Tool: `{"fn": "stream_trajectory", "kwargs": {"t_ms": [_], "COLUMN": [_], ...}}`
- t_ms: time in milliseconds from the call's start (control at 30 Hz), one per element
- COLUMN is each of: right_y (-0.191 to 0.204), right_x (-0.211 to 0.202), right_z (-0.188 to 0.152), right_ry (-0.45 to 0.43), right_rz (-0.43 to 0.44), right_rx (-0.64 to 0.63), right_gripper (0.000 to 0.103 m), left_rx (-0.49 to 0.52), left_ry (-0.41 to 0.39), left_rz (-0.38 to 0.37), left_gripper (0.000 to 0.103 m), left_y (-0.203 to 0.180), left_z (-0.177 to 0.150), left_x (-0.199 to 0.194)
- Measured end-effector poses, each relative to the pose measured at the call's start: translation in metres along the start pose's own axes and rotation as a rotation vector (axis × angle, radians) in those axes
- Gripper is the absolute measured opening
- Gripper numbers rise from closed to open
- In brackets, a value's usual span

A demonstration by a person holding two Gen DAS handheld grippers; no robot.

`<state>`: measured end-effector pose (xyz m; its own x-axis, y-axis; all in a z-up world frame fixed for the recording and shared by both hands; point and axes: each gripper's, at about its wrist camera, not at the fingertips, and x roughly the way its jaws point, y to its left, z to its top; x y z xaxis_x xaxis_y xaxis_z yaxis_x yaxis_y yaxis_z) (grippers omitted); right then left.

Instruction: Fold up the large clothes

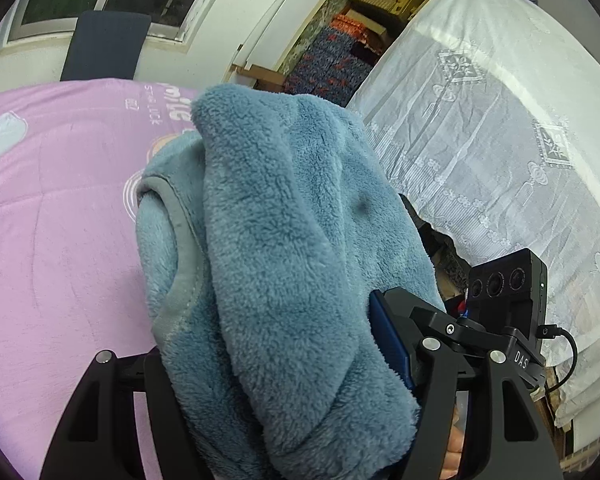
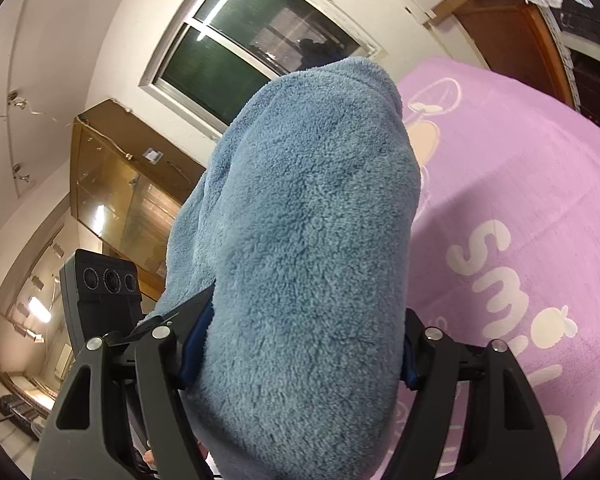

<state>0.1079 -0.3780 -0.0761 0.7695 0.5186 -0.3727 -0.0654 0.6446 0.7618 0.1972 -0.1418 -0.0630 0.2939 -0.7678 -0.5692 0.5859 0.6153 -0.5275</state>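
A thick blue fleece garment [image 1: 284, 208] is bunched up and lifted above a pink bedspread [image 1: 52, 216]. A grey-trimmed opening of the garment shows on its left side. My left gripper [image 1: 284, 340] is shut on a fat fold of it; the blue right pad [image 1: 388, 336] presses the fleece, and the left finger is hidden under cloth. In the right wrist view the same fleece [image 2: 312, 220] bulges up between the fingers of my right gripper [image 2: 300, 348], which is shut on it, both blue pads squeezing its sides. The pink bedspread [image 2: 520, 200] lies to the right.
A white lace cloth [image 1: 500, 140] covers furniture on the right, with stacked boxes [image 1: 340, 60] behind. A window [image 2: 240, 52] and a glass cabinet [image 2: 116, 184] stand along the wall. A black sensor box [image 1: 508, 280] sits beside the left gripper.
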Motion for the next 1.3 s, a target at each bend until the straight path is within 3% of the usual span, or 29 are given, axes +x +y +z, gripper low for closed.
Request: {"fn": "stream_trajectory", "kwargs": {"t_ms": [467,767,833,867,900,967,1000,1067,1100,1300], "right_y": [-0.039,-0.008,-0.003,-0.002,-0.002,-0.016,-0.026,-0.051,-0.048,-0.048], "right_x": [0.060,0.106,0.117,0.125,0.130,0.149,0.159,0.181,0.182,0.179], "right_z": [0.001,0.014,0.014,0.013,0.012,0.008,0.006,-0.002,-0.002,0.002], "right_ry": [0.074,0.111,0.120,0.127,0.133,0.161,0.182,0.239,0.237,0.218], "right_rz": [-0.020,0.036,0.047,0.046,0.043,0.012,-0.017,-0.115,-0.142,-0.134], "right_rx": [0.089,0.032,0.023,0.018,0.017,0.034,0.050,0.100,0.054,0.079], "right_gripper": [0.070,0.070,0.070,0.070,0.070,0.070,0.071,0.067,0.070,0.076], "left_rx": [-0.092,-0.102,-0.124,-0.138,-0.139,-0.156,-0.173,-0.216,-0.213,-0.141], "left_ry": [0.022,-0.068,-0.056,-0.015,0.009,0.092,0.100,0.091,0.092,0.052], "left_rz": [0.067,0.121,0.139,0.118,0.145,0.216,0.208,0.168,0.171,0.276], "left_gripper": [0.069,0.069,0.069,0.069,0.069,0.074,0.082,0.083,0.082,0.081], "left_y": [0.056,0.079,0.094,0.101,0.108,0.126,0.133,0.142,0.142,0.114], "left_z": [0.000,0.017,0.014,0.012,0.010,0.000,-0.004,-0.005,-0.003,0.002], "left_x": [0.027,-0.016,-0.013,-0.008,0.002,0.031,0.039,0.036,0.035,0.011]}}
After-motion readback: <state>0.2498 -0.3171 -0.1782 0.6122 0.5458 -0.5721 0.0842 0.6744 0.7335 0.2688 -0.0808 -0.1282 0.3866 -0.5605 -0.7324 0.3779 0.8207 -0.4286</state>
